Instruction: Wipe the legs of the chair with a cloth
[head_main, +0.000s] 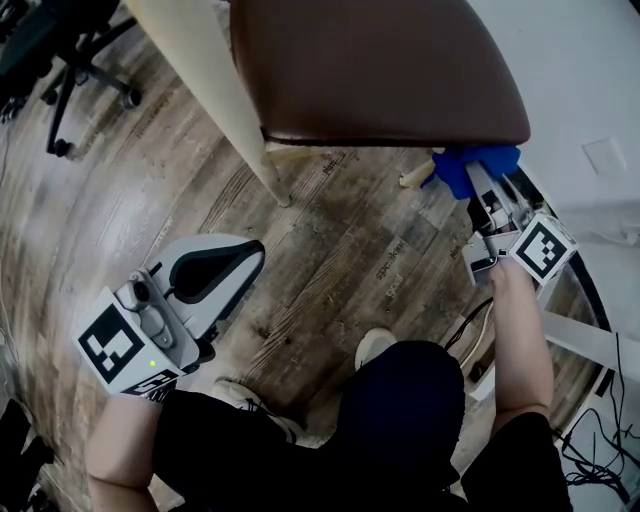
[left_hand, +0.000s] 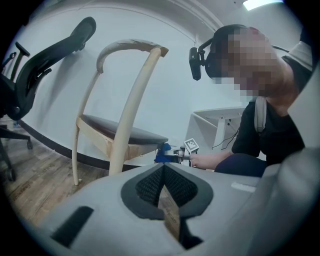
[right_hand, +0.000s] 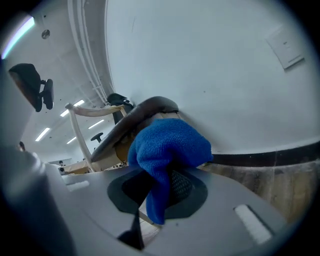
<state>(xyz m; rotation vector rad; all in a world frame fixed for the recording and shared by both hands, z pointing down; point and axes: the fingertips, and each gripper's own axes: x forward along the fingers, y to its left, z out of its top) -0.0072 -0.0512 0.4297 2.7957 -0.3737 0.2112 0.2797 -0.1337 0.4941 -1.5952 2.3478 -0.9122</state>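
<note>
The right tool (head_main: 470, 180) is gripping a blue cloth (head_main: 478, 162) between its jaws. In the right gripper view the cloth (right_hand: 167, 147) is bunching up above the tool (right_hand: 160, 192), and one end is hanging down between the two dark pads. The person is holding this cloth under the right front corner of the chair (head_main: 380, 70), just below the brown seat. There it is lying against a short part of a pale wooden leg (head_main: 415, 179). I cannot tell whether it is going around the leg or only touching one side.

The left tool (head_main: 235, 262) is hanging low on the person's left side, well apart from the chair, above the wooden floor (head_main: 330, 240). In the left gripper view its jaws (left_hand: 163, 175) are meeting at the tips, and nothing is sitting between them; only a piece of the floor is showing through the gap lower down. This view is also showing the whole chair (left_hand: 120, 135) from the side, with its curved back and pale legs standing on the floor. The cloth (left_hand: 162, 152) is showing there as a small blue spot at the near edge of the seat.

A black office chair (head_main: 70, 60) is standing further away on the left. A white wall (right_hand: 200, 60) with a dark baseboard (right_hand: 270, 157) is running behind the chair.
</note>
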